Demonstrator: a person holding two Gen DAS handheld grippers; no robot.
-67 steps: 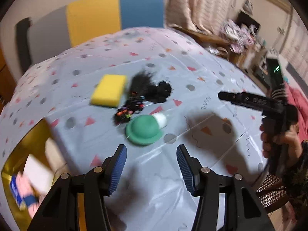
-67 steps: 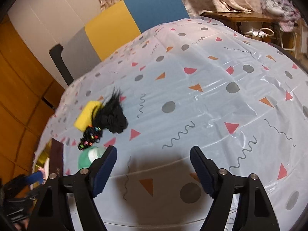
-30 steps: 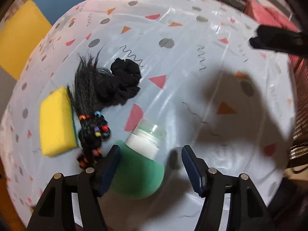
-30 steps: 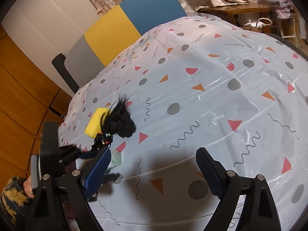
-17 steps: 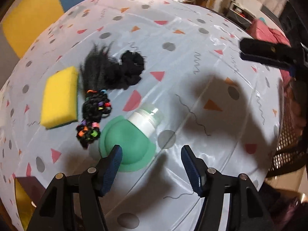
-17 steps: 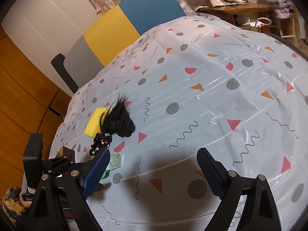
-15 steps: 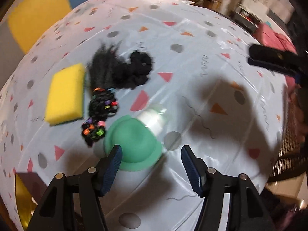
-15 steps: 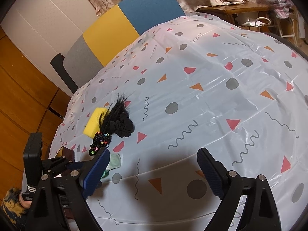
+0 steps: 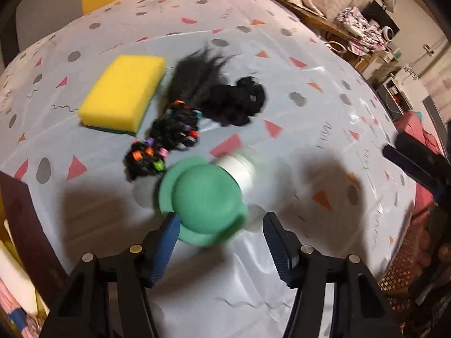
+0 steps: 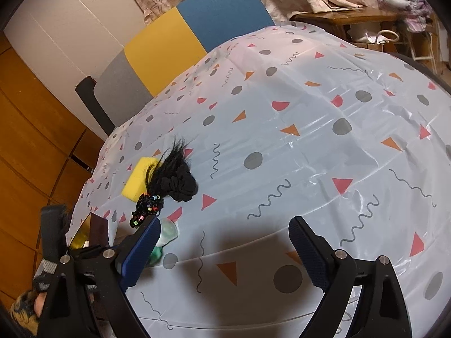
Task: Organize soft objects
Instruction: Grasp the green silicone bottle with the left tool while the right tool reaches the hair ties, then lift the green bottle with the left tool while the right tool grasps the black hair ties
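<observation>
a counter [image 9: 310,64] draped in a pale cloth printed with grey dots, red and orange triangles and squiggles carries a small cluster of soft things. the left gripper [image 9: 220,242] points steeply down over a green squeeze bottle [image 9: 205,197] lying on its side, white cap [image 9: 239,166] toward the middle of the counter; its jaws are closing, with the bottle's green base between the blue pads [image 9: 166,242], though the blurred picture does not show them pressing on it. just past the bottle lie a black hair tie strung with coloured beads [image 9: 166,140], a tuft of black hair [image 9: 197,76] and a black scrunchie [image 9: 236,101], all bunched together and touching. a yellow sponge [image 9: 124,93] with a green underside sits beside the hair. the right gripper [image 10: 222,253] hangs over a bare stretch of cloth well apart from the cluster, its jaws spread wide and grasping nothing. behind the counter stands a chair [image 10: 180,45] with grey, yellow and blue panels.
</observation>
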